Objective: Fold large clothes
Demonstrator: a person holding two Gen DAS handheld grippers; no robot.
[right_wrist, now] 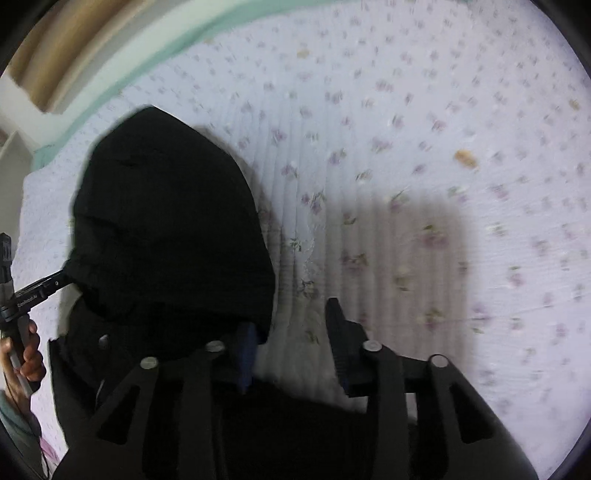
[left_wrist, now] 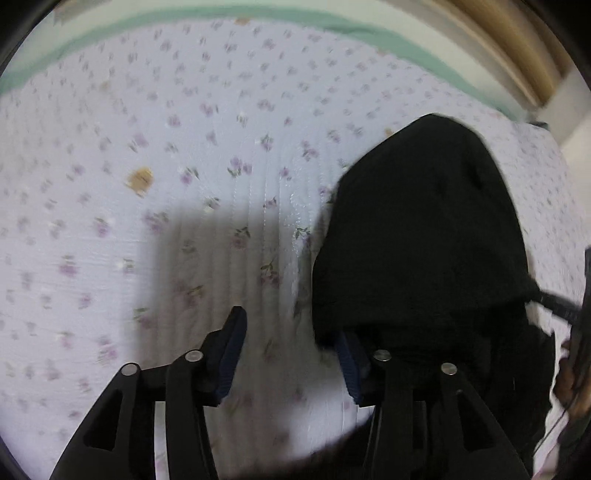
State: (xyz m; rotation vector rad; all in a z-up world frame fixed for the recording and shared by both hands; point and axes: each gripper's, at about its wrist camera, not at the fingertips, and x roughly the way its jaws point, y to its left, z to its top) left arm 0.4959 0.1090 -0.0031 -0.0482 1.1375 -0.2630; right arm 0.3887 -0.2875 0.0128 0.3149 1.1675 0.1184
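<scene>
On the flowered bedspread (left_wrist: 184,110) lies a black garment (left_wrist: 424,240), its hood spread flat and pointing toward the far green border (left_wrist: 110,29) of the bed. Wide bare quilt lies open on either side of the hood and beyond its tip. The left gripper (left_wrist: 291,347) points steeply down beside the hood's edge, its fingers apart with only quilt between them; the inner finger's tip lies hidden under the black cloth. The right gripper (right_wrist: 291,332) mirrors it at the opposite edge, also parted and holding nothing. A hand (right_wrist: 26,354) grips the left tool's handle.
</scene>
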